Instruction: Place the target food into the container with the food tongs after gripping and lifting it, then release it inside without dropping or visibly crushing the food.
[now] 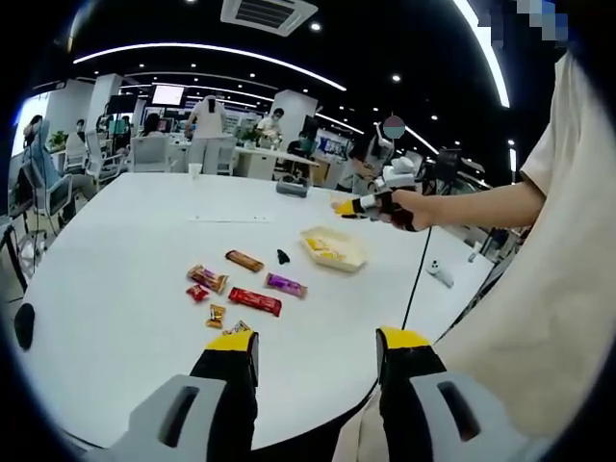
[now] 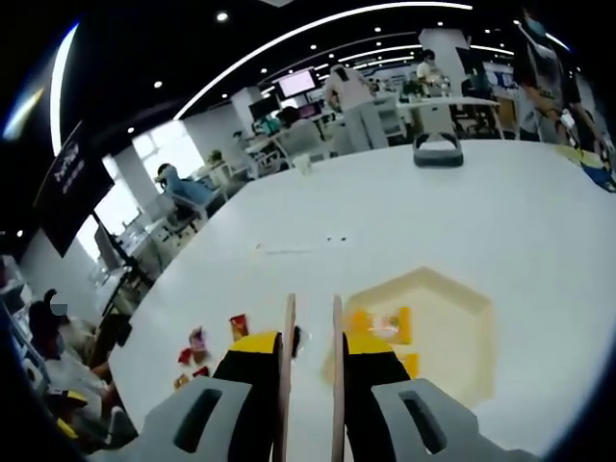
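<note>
Item: white worktop (image 1: 125, 289), recorded mid-task.

Container: a pale hexagonal tray (image 2: 462, 332) was noted on the worktop; yellow-wrapped food (image 2: 380, 322) was already seen lying inside it. In the left gripper view the same tray (image 1: 335, 247) was seen beyond the loose snacks.

Food outstanding: several wrapped snacks were listed on the worktop, well apart from the tray: a red bar (image 1: 255, 301), a purple bar (image 1: 286, 285), a brown bar (image 1: 244, 260) and smaller packets (image 1: 208, 280).

Right gripper (image 2: 312, 358): it was recorded closed on the food tongs (image 2: 312, 327), whose two blades stood slightly apart above the tray's near edge; nothing could be made out between the blade tips.

Left gripper (image 1: 316, 351): it was noted wide open and empty, held back from the snacks.

Progress, as judged: part of the food had been placed; the remaining snacks were yet to be gripped, lifted and released inside.
</note>
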`<state>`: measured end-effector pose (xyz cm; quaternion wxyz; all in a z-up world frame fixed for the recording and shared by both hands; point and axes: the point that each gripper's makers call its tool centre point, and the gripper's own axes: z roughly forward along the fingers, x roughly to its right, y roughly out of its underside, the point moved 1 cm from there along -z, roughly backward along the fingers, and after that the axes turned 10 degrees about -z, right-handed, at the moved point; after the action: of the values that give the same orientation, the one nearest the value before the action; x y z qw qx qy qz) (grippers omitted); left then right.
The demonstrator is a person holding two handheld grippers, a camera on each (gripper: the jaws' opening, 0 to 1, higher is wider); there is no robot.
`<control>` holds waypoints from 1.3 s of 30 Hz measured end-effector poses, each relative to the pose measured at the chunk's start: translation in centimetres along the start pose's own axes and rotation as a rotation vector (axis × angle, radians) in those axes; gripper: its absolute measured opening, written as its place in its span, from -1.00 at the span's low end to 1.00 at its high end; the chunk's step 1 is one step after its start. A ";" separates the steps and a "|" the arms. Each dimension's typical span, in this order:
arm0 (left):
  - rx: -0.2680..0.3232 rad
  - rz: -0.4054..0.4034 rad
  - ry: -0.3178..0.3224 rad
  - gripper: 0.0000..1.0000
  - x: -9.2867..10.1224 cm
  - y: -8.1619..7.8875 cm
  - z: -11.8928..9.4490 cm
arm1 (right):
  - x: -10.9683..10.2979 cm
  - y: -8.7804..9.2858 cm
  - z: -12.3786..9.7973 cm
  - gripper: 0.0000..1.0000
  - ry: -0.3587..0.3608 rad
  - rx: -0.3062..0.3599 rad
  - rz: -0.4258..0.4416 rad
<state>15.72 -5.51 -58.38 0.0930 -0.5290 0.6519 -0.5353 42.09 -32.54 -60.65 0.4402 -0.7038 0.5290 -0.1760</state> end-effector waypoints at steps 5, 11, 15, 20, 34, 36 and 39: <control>0.001 0.001 0.001 -0.03 0.0 -0.1 0.0 | -0.6 0.2 0.6 -0.53 -0.021 -0.016 -0.021; 0.003 -0.001 -0.001 -0.03 0.0 0.0 -0.1 | -2.4 1.3 1.1 -0.53 -0.066 -0.055 -0.067; 0.004 -0.003 -0.004 -0.03 -0.1 0.1 -0.2 | -4.3 2.6 1.8 -0.53 -0.112 -0.098 -0.115; 0.004 -0.008 -0.007 -0.04 -0.2 0.4 -0.4 | -5.5 3.4 2.2 -0.52 -0.141 -0.119 -0.137; 0.014 -0.023 -0.017 -0.01 -0.2 0.7 -0.8 | -7.8 5.0 2.6 -0.52 -0.200 -0.172 -0.181; 0.014 -0.025 -0.018 -0.02 -0.2 0.7 -0.8 | -8.2 5.4 2.7 -0.52 -0.210 -0.183 -0.191; 0.015 -0.026 -0.020 -0.02 -0.3 0.8 -0.9 | -8.7 5.9 2.9 -0.51 -0.223 -0.197 -0.201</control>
<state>14.78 -4.89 -58.73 0.0964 -0.5419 0.6400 -0.5361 37.37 -23.79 -65.09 0.4053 -0.8080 0.4187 -0.0869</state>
